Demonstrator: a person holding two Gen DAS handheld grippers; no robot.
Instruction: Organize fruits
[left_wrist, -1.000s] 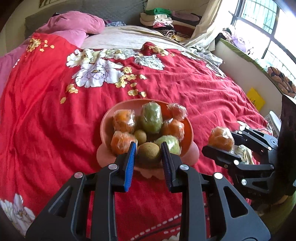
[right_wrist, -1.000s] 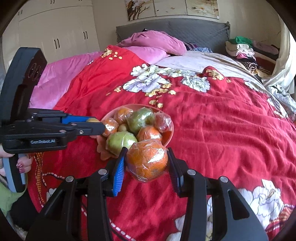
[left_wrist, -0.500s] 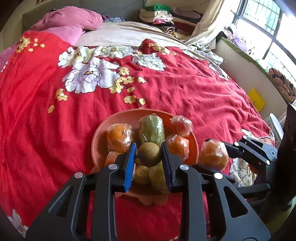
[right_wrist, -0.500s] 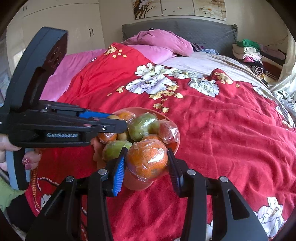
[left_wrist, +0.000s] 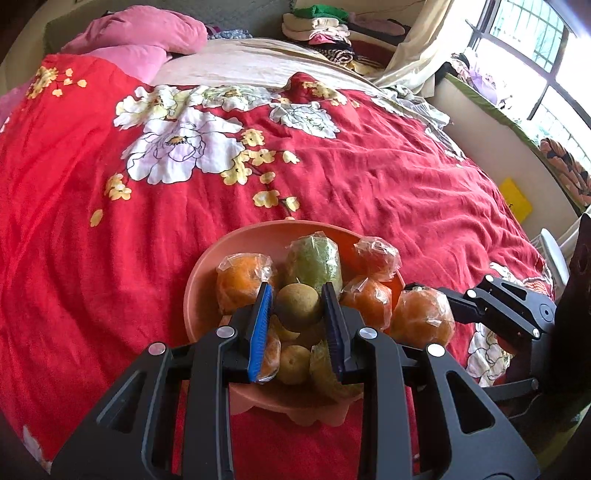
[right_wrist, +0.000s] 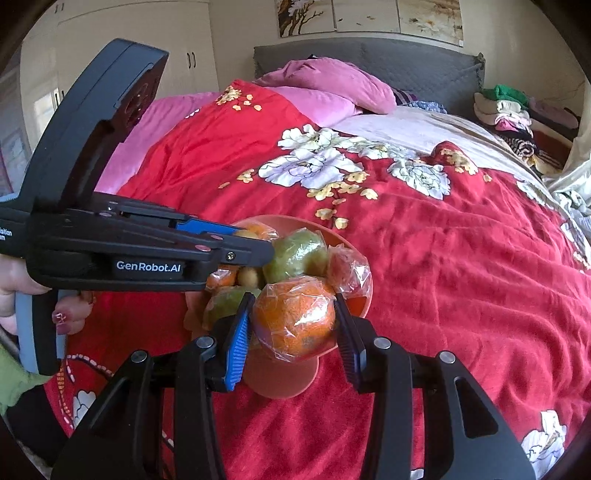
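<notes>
Since a second ago both tongs have moved in over the bowl, fruit still gripped.

Left wrist view: the left tongs (left_wrist: 297, 306) are clamped on a brown kiwi (left_wrist: 298, 303), held above the fruit piled in the salmon-pink bowl (left_wrist: 207, 266). The right tongs (left_wrist: 424, 314) hold a plastic-wrapped orange (left_wrist: 423, 318) just beside the bowl's right rim. The bowl sits on a bed with a red floral quilt (left_wrist: 369, 177); a window (left_wrist: 535, 55) is on the right.

Right wrist view: the right tongs (right_wrist: 293, 325) are closed on the wrapped orange (right_wrist: 293, 319) over the bowl's (right_wrist: 360, 295) near edge. The left tongs (right_wrist: 255, 243) reach in from the left over the pile. Pink pillows (right_wrist: 332, 85) lie at the grey headboard (right_wrist: 406, 59).
</notes>
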